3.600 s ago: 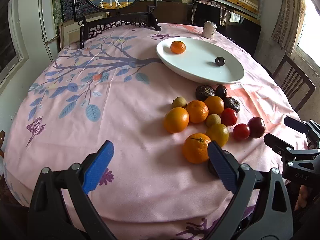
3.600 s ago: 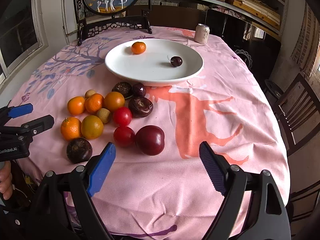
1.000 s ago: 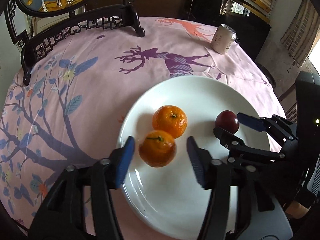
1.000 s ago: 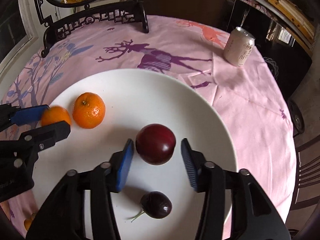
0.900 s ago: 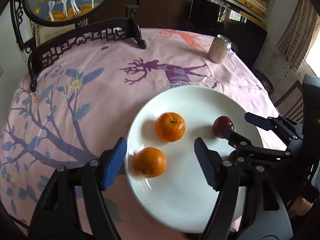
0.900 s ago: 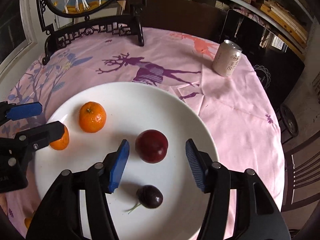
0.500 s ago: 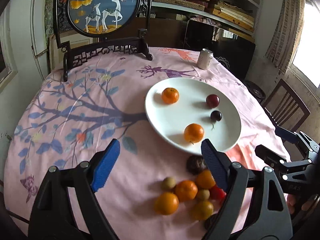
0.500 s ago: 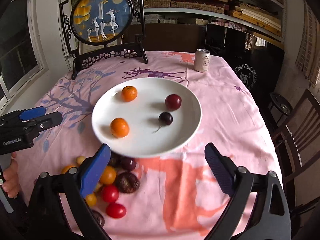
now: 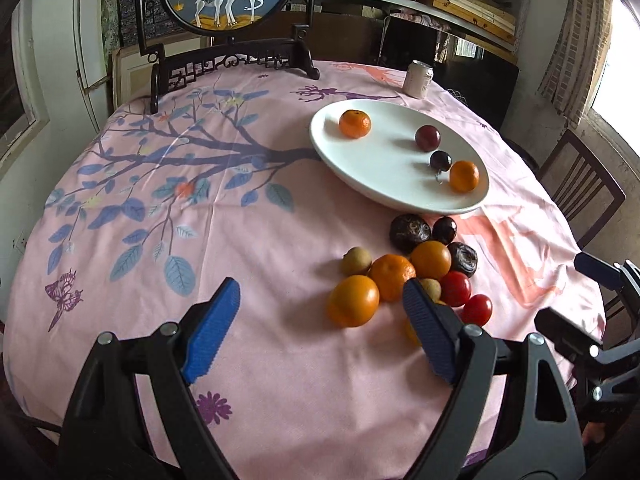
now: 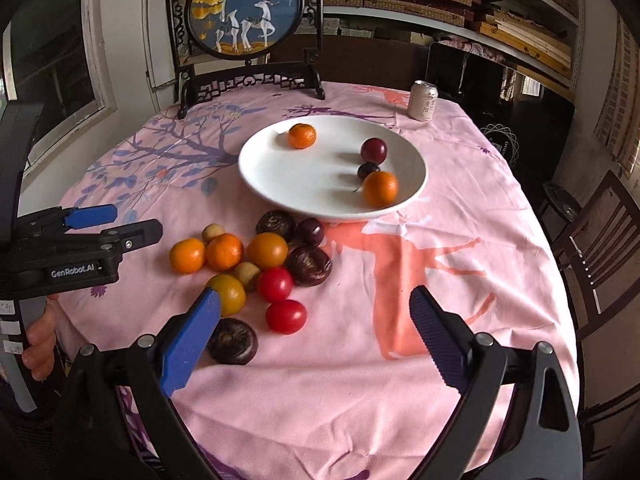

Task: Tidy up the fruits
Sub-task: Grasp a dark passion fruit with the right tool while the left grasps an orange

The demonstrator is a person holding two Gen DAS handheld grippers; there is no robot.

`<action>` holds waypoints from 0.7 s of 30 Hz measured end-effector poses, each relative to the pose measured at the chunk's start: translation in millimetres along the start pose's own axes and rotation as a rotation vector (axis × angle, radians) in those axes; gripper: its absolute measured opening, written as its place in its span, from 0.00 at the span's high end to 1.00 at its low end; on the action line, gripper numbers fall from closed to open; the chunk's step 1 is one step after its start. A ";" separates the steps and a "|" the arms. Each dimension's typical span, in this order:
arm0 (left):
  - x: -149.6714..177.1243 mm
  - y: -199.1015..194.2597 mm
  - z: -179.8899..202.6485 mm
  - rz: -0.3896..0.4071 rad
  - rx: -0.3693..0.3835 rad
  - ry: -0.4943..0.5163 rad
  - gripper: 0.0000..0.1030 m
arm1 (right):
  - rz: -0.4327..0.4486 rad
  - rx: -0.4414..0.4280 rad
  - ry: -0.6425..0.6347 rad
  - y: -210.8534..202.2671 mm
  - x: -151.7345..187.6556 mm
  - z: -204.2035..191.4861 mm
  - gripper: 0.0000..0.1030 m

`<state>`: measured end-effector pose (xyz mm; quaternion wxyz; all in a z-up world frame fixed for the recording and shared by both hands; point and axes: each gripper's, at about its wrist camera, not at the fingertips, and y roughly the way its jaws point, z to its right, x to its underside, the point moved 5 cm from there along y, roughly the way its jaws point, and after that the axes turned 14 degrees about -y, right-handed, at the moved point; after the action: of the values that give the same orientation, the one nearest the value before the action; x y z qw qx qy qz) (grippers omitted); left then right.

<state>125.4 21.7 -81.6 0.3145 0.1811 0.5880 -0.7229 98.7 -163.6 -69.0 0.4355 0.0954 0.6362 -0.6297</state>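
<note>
Left hand-held gripper [image 9: 320,334] and right hand-held gripper [image 10: 314,340]: jaws spread wide, holding nothing, touching nothing. Loose fruit pile [image 10: 256,264] lies at 11 o'clock of the right one.

plate [image 10: 280,184]: white | tablecloth [image 10: 440,280]: pink, blue-leaf print

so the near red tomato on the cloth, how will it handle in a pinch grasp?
The glossy round red tomato probably rolls if nudged. Its shiny skin looks slippery, and it likely bruises under a hard squeeze from the right tool.
</note>
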 end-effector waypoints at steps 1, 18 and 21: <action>1.7 0.3 -2.6 0.000 -0.007 0.000 0.17 | -0.011 -0.027 -0.011 2.4 3.8 -8.4 0.07; 15.0 7.1 -23.4 -0.039 -0.038 -0.020 0.17 | -0.106 -0.267 0.019 41.8 22.8 -47.6 0.38; 16.3 7.5 -23.1 -0.043 -0.036 -0.017 0.17 | -0.127 -0.273 0.025 50.9 25.6 -48.5 0.42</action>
<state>115.9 39.2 -103.1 0.3072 0.1563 0.6021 -0.7202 96.3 -122.0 -131.2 0.3957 0.0025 0.7260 -0.5624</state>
